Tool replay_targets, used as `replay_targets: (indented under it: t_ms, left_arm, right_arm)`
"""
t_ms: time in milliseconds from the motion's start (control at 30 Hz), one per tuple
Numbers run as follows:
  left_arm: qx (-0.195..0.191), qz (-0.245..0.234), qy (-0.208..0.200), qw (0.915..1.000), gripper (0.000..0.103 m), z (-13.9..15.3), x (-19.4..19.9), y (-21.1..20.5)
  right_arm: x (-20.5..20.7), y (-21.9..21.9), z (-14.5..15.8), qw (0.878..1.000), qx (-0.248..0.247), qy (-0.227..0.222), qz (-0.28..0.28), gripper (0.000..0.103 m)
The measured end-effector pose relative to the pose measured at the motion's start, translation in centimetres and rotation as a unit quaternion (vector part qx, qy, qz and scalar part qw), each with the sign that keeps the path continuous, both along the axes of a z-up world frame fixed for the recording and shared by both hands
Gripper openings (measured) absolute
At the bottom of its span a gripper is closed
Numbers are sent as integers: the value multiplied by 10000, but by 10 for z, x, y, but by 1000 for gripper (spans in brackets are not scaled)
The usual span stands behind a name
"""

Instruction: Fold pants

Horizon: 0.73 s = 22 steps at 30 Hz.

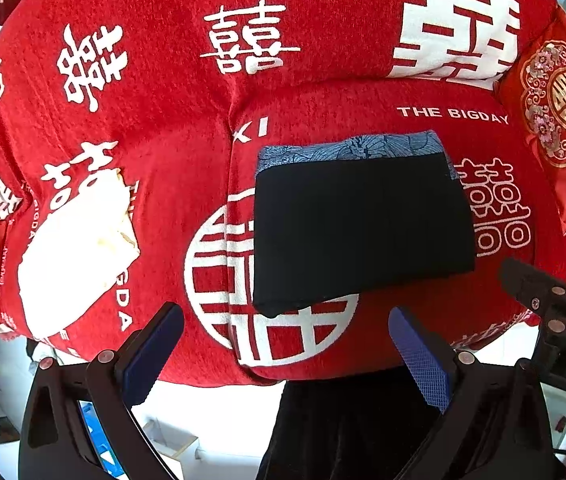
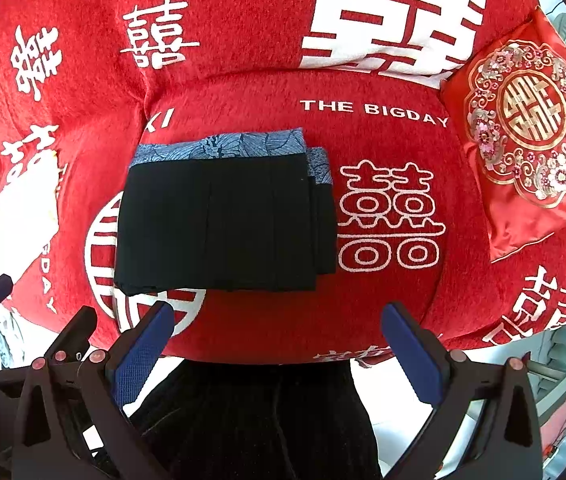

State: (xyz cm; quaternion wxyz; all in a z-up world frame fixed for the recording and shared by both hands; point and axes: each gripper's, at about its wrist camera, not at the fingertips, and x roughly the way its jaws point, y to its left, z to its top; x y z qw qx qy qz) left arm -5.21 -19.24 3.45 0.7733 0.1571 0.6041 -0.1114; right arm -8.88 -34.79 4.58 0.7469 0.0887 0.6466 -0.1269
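The black pants (image 1: 359, 232) lie folded into a compact rectangle on the red sofa seat (image 1: 383, 328), with a blue patterned waistband lining (image 1: 355, 148) showing along the far edge. They also show in the right wrist view (image 2: 223, 228). My left gripper (image 1: 285, 332) is open and empty, held just before the pants' near edge. My right gripper (image 2: 279, 330) is open and empty, held near the seat's front edge; it also shows at the right of the left wrist view (image 1: 555, 300).
A red sofa cover with white characters drapes seat and backrest (image 2: 243, 40). A red embroidered cushion (image 2: 531, 128) leans at the right. A white folded cloth (image 1: 79, 252) lies on the seat to the left. Dark fabric (image 2: 259, 420) hangs below the seat edge.
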Motion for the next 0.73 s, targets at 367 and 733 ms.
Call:
replay_targets:
  t_ms: [367, 733]
  left_arm:
    - [-73, 54, 48, 9999, 103, -1, 2, 0]
    - [-151, -81, -15, 9999, 103, 1, -2, -2]
  right_arm:
    - [1, 1, 0, 10000, -8, 5, 2, 103]
    - [0, -2, -2, 10000, -20, 16, -20, 103]
